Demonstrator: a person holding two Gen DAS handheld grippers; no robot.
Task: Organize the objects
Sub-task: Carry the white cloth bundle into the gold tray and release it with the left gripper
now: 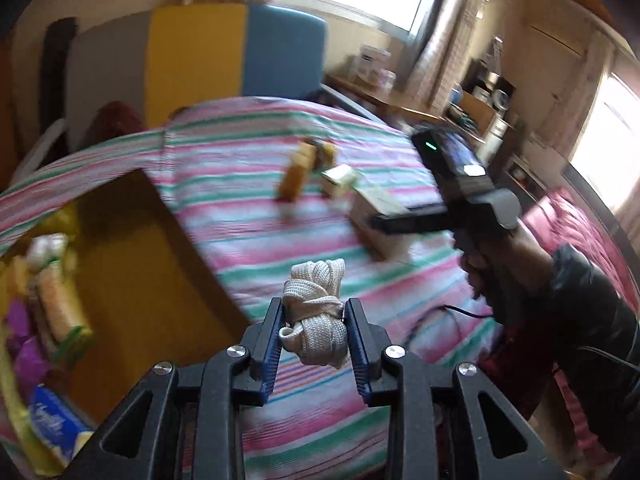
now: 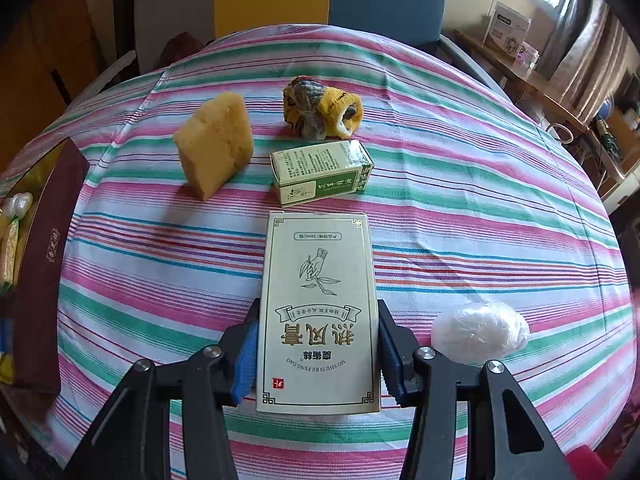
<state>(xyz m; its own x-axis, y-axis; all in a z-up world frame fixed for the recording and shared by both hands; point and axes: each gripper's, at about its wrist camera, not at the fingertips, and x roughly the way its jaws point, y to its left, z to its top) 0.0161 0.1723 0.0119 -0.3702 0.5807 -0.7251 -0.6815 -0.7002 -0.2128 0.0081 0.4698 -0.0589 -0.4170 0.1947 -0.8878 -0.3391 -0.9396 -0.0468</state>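
Left gripper [image 1: 314,320]: jaws clamped on a knotted cream cord bundle [image 1: 316,312], best carried level toward the yellow-lined box [image 1: 132,248]. Right gripper [image 2: 316,350]: jaws closed on the cream carton [image 2: 318,304], lettered "MO SHU SI RE FENG GAO", "50ml". Beyond the carton on the striped counter [image 2: 480,208]: green-white carton [image 2: 320,172], sponge [image 2: 214,144], sock ball [image 2: 322,106].

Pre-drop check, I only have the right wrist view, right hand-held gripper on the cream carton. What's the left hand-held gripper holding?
Observer: The left hand-held gripper is shut on a cream knotted woven cord bundle.
Operator: Over what?
Observer: The pink, green and white striped cloth shows beneath it, with the yellow-lined open box to its left in that view.
Operator: Box contents?
Observer: A blue printed packet and purple wrappers, both blurred.
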